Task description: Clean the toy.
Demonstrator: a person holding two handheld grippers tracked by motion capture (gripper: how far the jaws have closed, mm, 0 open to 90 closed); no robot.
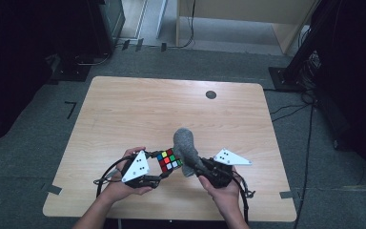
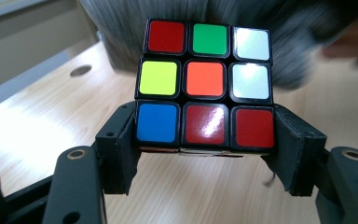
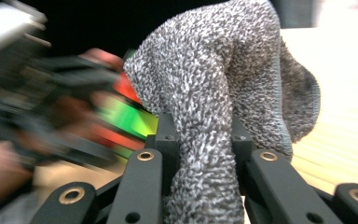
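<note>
Low in the middle of the high view, the left gripper [image 1: 158,177] is clamped on a puzzle cube [image 1: 169,160], held just above the desk [image 1: 124,114]. In the left gripper view the jaws press the sides of the cube's bottom row, whose underside is hidden; the other faces are out of sight. The right gripper [image 1: 201,168] pinches a grey knitted cloth [image 1: 186,145], which rises up and touches the cube's right side in the high view. In the right gripper view the cloth [image 3: 214,93] is bunched between the jaws and covers much of the centre, while the cube [image 3: 128,116] at centre left is a blur of red and green behind it. A hand at lower left there is too blurred to make out.
</note>
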